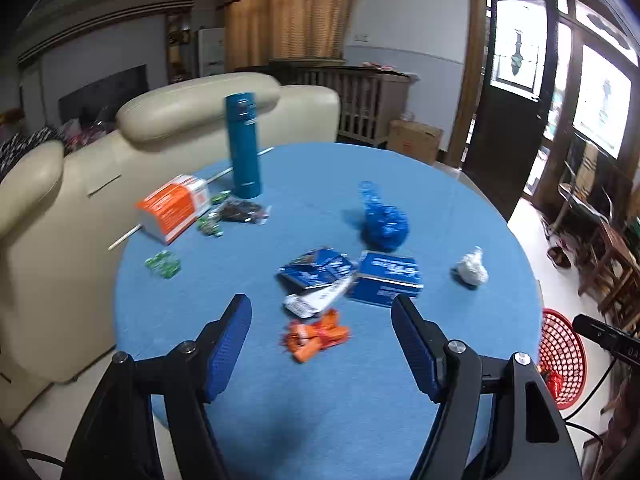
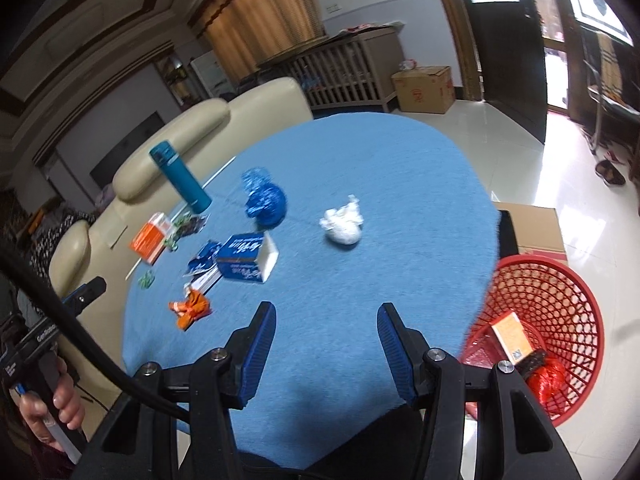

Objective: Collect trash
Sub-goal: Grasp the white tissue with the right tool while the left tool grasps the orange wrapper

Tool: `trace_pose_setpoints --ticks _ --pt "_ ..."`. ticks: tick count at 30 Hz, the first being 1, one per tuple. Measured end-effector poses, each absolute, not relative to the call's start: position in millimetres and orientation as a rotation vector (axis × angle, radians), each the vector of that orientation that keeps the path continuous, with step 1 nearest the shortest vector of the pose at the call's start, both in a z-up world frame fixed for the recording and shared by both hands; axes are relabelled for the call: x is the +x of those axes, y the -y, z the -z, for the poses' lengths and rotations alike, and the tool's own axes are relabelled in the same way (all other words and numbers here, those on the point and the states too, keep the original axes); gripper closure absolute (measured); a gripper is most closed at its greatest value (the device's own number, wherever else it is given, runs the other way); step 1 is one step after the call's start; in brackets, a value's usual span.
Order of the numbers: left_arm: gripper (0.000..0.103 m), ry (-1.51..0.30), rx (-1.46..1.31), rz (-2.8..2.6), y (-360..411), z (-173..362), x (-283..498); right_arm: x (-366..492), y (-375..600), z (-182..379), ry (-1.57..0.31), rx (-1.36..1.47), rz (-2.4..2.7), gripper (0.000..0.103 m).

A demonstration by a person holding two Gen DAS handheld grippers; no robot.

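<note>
A round blue table (image 1: pixel 304 408) (image 2: pixel 400 168) holds scattered trash. An orange wrapper (image 1: pixel 316 334) (image 2: pixel 191 307) lies just ahead of my left gripper (image 1: pixel 322 314), which is open and empty. Beyond it lie a torn blue packet (image 1: pixel 316 270) (image 2: pixel 204 258), a blue box (image 1: pixel 386 278) (image 2: pixel 246 256), a crumpled blue bag (image 1: pixel 384 222) (image 2: pixel 266 200) and a white paper wad (image 1: pixel 472 268) (image 2: pixel 342 226). My right gripper (image 2: pixel 326 320) is open and empty above the table's near part. A red mesh basket (image 2: pixel 560 304) (image 1: pixel 562 356) stands on the floor at the right, with trash inside.
A teal flask (image 1: pixel 242 144) (image 2: pixel 180 176), an orange-white box (image 1: pixel 174 206) (image 2: pixel 148 238), green candy wrappers (image 1: pixel 163 264) and a dark packet (image 1: pixel 240 211) sit at the table's far left. A cream sofa (image 1: pixel 52 216) stands behind. A cardboard box (image 2: pixel 532 226) is beside the basket.
</note>
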State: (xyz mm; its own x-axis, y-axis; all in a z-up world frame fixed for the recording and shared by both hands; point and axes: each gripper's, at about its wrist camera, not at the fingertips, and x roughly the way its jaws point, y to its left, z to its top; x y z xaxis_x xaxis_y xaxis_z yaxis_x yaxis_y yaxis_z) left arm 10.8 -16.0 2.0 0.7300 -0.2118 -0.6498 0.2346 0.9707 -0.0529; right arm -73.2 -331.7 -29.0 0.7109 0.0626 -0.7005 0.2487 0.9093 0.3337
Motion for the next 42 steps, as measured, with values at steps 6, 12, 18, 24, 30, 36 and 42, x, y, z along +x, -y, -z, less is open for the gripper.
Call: trace_pose_setpoints --ticks 6,12,18,24,30,36,42 --pt "0.030 -0.707 -0.002 0.180 -22 6 14 -53 297 30 -0.818 0.366 0.055 0.046" --pt "0.030 -0.745 -0.049 0.144 -53 23 21 -36 271 31 -0.844 0.317 0.017 0.046" --pt "0.030 -0.789 -0.062 0.124 -66 42 27 -15 259 39 -0.882 0.327 -0.002 0.046" --pt "0.030 -0.843 -0.070 0.121 -72 61 36 1 253 53 -0.923 0.316 -0.006 0.046" --pt "0.030 -0.905 -0.058 0.125 -66 82 47 14 259 69 -0.960 0.345 -0.002 0.046" --pt "0.030 -0.955 -0.035 0.162 -51 96 62 28 275 84 -0.977 0.365 0.032 0.046" --pt "0.030 -0.986 -0.018 0.271 -28 104 84 56 314 86 -0.931 0.410 0.123 0.046"
